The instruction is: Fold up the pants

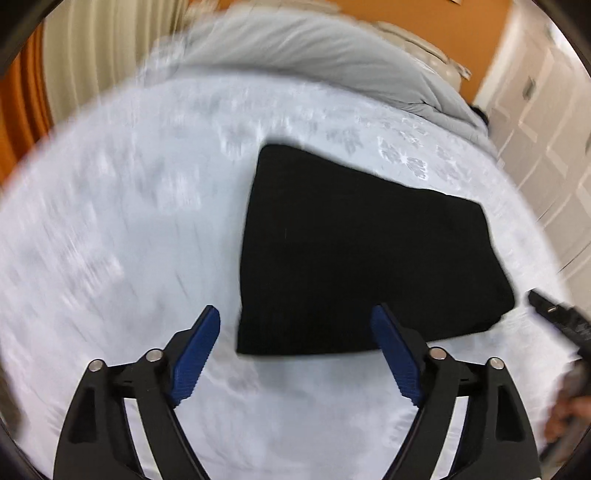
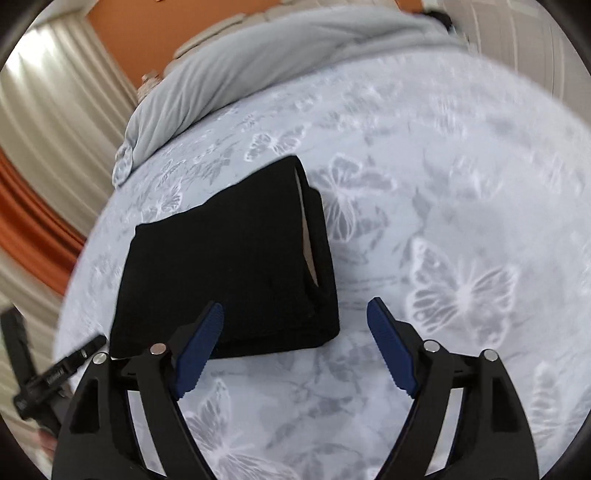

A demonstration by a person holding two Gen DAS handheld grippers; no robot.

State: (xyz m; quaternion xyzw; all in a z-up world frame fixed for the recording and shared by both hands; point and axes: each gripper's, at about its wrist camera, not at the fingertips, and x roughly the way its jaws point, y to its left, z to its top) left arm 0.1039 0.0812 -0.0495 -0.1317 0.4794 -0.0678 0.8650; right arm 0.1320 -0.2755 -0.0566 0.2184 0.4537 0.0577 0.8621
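Observation:
The black pants (image 1: 354, 251) lie folded into a compact rectangle on the bed. In the right wrist view the pants (image 2: 229, 266) show a pale inner lining along their right edge. My left gripper (image 1: 295, 314) hovers over the near edge of the pants, its blue pads wide apart and holding nothing. My right gripper (image 2: 295, 306) stands open above the near right corner of the bundle, with nothing between its fingers. Each view catches part of the other gripper at its edge: the right gripper (image 1: 554, 314) and the left gripper (image 2: 55, 373).
The bed's pale blue sheet (image 2: 461, 221) has a white butterfly print. A grey duvet (image 1: 314, 48) is bunched across the far end. Beyond are an orange wall (image 1: 424, 22), cream curtains (image 2: 55, 110) and white cupboard doors (image 1: 546, 122).

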